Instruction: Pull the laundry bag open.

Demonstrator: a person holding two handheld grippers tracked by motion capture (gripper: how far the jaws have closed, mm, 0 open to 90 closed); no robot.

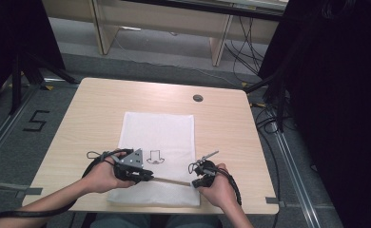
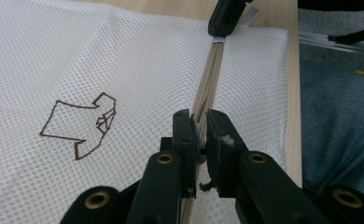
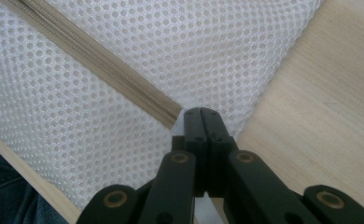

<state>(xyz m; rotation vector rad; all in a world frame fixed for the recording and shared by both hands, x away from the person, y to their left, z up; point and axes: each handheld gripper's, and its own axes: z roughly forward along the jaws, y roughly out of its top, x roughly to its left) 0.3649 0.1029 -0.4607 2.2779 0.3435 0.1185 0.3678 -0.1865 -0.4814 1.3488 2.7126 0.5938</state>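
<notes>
left tool (image 2: 199,123): clamps zipper (image 2: 209,79) (mesh bag (image 1: 157,137)) | right tool (image 3: 202,113): pinched at zipper end

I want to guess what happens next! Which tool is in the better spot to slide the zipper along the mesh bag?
Probably the left tool: its jaws straddle the zipper. The right tool is shut at the zipper's end on the white mesh laundry bag, likely steadying it.

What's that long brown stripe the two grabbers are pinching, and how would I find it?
Find the wooden table, then the white mesh bag lying on it. Along the bag's near edge runs a tan zipper, stretched between the left gripper and right gripper; it is the bag's sole solid tan band.
</notes>
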